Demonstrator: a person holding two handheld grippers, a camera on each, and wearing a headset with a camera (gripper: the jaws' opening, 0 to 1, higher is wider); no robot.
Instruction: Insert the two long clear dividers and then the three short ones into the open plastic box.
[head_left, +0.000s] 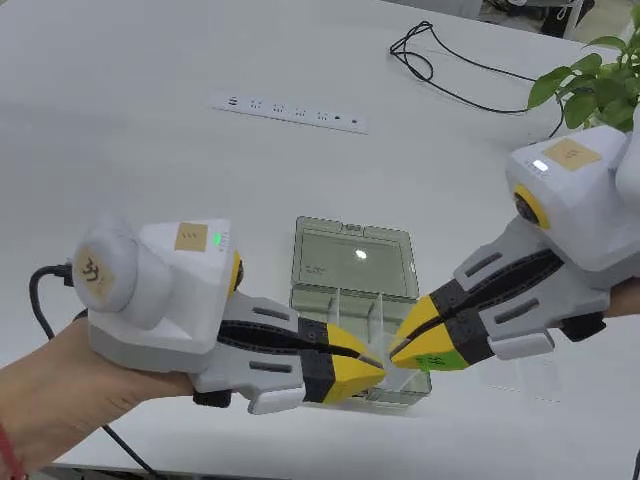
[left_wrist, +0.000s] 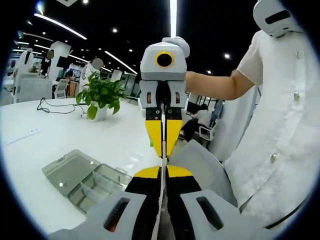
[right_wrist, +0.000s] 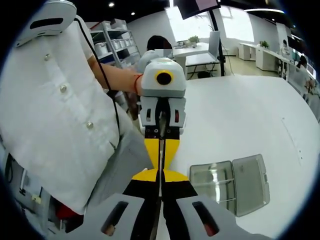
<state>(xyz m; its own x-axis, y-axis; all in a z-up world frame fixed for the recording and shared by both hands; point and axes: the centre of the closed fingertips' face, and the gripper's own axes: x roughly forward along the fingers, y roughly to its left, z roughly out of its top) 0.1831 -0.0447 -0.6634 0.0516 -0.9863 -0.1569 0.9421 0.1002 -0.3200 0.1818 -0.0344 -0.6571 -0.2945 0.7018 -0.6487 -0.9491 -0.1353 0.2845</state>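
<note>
The open clear plastic box (head_left: 312, 300) lies near the table's front edge, its lid (head_left: 355, 258) flat behind it. Two clear dividers (head_left: 340, 312) stand upright inside it. My left gripper (head_left: 376, 372) and right gripper (head_left: 400, 352) meet tip to tip over the box's front right corner. Both are shut on a thin clear divider (head_left: 390, 362), which runs edge-on as a bright line (left_wrist: 162, 145) between the yellow jaws. In the left gripper view the box (left_wrist: 95, 182) sits low on the left; in the right gripper view the box (right_wrist: 215, 182) sits low on the right.
A white power strip (head_left: 290, 112) lies across the far table, with a black cable (head_left: 450, 62) and a potted plant (head_left: 600, 85) at the back right. Clear pieces (head_left: 540, 378) lie flat right of the box. The table's front edge is close below the grippers.
</note>
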